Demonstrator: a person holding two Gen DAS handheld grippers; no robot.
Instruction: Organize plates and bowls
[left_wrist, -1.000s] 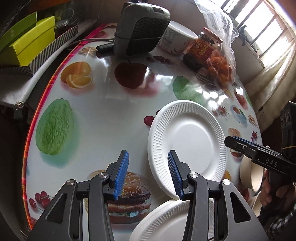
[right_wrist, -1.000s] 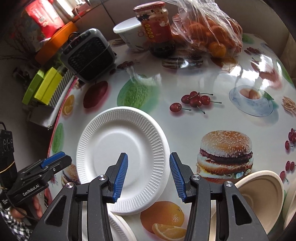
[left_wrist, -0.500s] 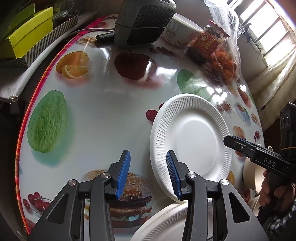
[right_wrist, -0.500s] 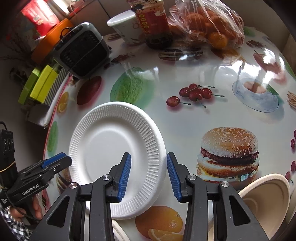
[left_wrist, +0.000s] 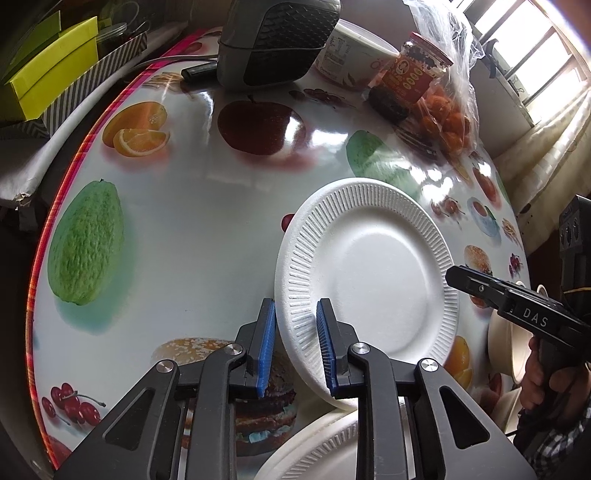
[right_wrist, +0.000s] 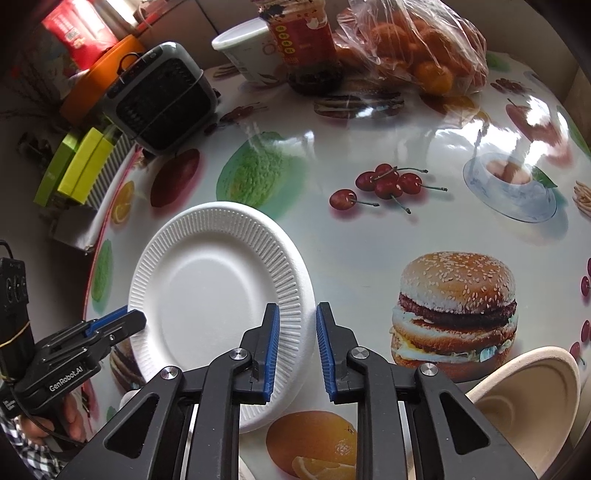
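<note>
At table centre, plate rim pinched both sides: left gripper at 7 o'clock, right gripper at 4 o'clock; jaws just closed narrow on rim.

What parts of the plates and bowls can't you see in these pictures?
- Second white plate: left wrist view, mostly hidden by the left claw and cut off at the bottom edge.
- Beige bowl: right wrist view, cut by the right claw's arm and the corner.
- White plate: near rim hidden behind the right claw.
- Whether that plate is lifted off the table: cannot tell.
</note>
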